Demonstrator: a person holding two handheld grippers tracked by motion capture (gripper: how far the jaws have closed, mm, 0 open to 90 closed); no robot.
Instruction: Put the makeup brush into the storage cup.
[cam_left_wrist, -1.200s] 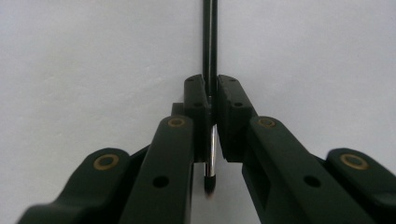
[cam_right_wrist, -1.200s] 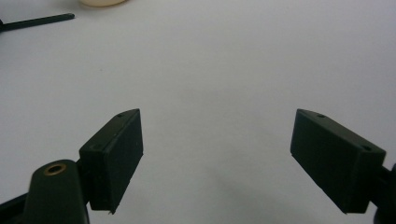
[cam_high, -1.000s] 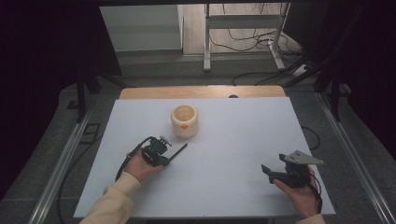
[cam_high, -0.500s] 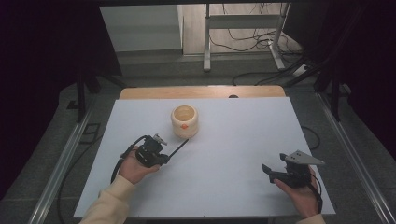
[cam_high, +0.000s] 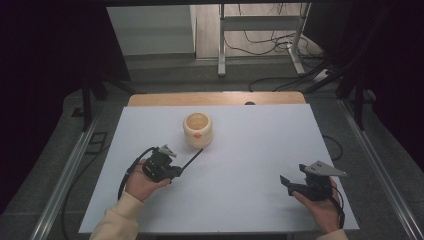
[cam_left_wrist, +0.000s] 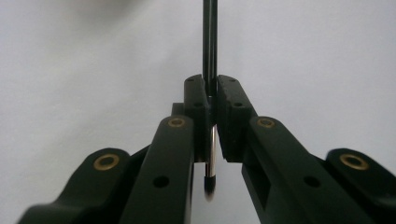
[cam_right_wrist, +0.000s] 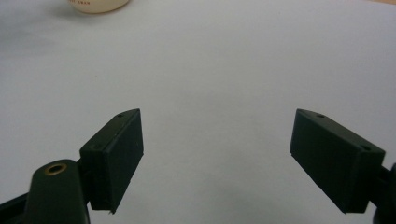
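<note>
Holding a thin black rod (cam_high: 192, 157) clamped between its fingers, the left gripper (cam_high: 176, 172) kept the tip just beside the cream cup (cam_high: 198, 129) on the desk (cam_high: 260, 150); insertion appeared outstanding. The right gripper (cam_high: 286, 183) rested idle, well apart, fingers spread empty.

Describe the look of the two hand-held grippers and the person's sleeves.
Both are black. The left hand-held gripper trails a black cable; its linkage shows brass-coloured pivots. The right hand-held gripper has flat rectangular pads and carries a grey three-cornered plate. The left sleeve is cream.
</note>
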